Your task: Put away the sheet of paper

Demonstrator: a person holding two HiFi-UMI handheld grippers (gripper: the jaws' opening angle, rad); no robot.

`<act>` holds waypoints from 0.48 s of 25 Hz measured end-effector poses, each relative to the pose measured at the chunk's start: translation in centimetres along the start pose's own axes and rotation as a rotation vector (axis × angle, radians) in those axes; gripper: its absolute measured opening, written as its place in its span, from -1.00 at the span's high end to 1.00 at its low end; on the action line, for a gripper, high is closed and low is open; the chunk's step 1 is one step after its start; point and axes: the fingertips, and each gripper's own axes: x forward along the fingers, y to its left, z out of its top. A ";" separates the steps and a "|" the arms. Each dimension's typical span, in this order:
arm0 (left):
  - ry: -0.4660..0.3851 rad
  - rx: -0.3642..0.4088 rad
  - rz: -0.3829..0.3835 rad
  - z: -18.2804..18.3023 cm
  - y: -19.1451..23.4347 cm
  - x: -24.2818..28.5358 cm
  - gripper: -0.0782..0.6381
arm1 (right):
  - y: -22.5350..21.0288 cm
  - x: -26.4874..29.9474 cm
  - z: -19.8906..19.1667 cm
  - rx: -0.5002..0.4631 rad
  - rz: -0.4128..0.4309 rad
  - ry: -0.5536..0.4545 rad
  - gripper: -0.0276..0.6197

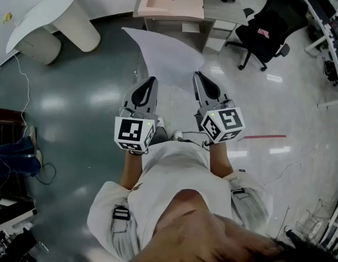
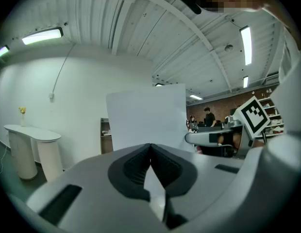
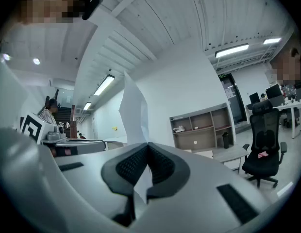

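While left gripper (image 1: 152, 81) and right gripper (image 1: 198, 76) clamp it, thin white sheet (image 1: 166, 53) seemingly bows.

1 sheet (image 1: 166, 51), 2 grippers (image 1: 152, 81) (image 1: 197, 75), 1 chair (image 1: 264, 34), 1 desk (image 1: 212, 7), prob. 1 white table (image 1: 43, 15).

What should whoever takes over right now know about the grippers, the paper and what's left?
Left gripper: jaws shut on the paper, at its near edge.
Right gripper: jaws shut on the same edge, beside the left.
Paper: held in the air above the floor, reaching away toward a desk.
Done: paper gripped by both.
Left: carry it to its place and release; where that is does not show.
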 end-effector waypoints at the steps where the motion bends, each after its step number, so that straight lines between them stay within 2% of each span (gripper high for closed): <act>1: 0.001 0.000 0.001 0.0 -0.2 0.0 0.74 | -0.1 -0.1 0.0 0.002 0.002 0.001 0.86; 12: 0.013 0.023 -0.007 0.3 -0.1 1.3 0.74 | -0.6 0.5 0.3 0.024 0.007 -0.006 0.86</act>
